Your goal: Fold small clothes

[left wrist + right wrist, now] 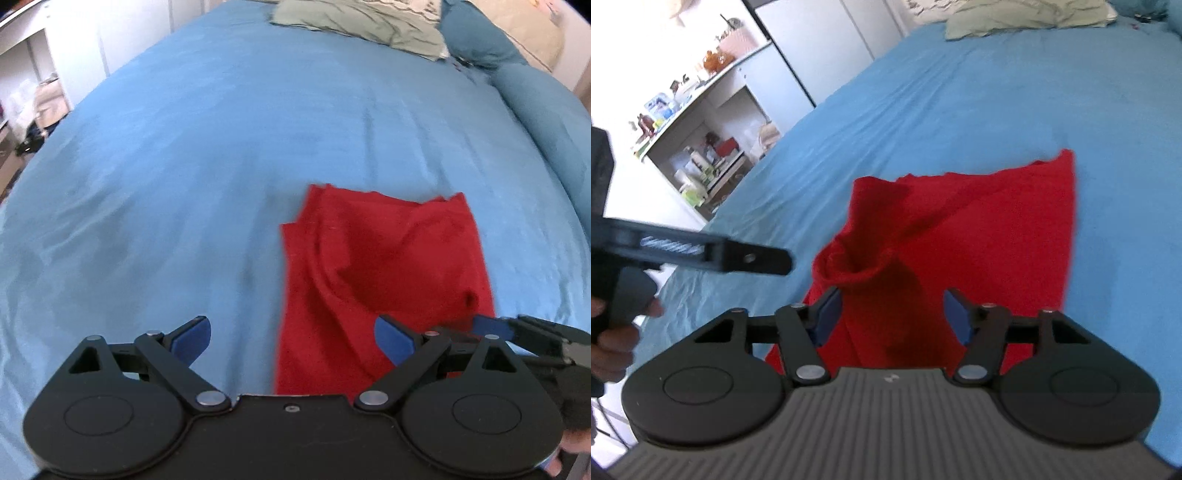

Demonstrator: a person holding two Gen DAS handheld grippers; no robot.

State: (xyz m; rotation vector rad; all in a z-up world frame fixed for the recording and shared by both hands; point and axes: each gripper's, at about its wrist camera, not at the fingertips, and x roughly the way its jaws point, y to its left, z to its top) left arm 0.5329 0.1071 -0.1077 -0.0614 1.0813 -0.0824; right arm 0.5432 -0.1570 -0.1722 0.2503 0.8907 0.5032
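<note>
A small red garment (384,266) lies partly folded and wrinkled on the blue bedspread (207,155). My left gripper (291,343) is open and empty, its right finger over the garment's near left part. My right gripper (892,317) is open and empty, hovering just above the garment's (960,236) near end, where the cloth bunches into a rolled fold. The right gripper's blue fingertips (491,326) show at the right edge of the left wrist view. The left gripper's body (701,254) shows at the left of the right wrist view.
A grey-green pillow (362,26) lies at the far end of the bed, and blue pillows (532,96) at the far right. White shelves with clutter (701,147) and a wardrobe (812,48) stand past the bed's left edge.
</note>
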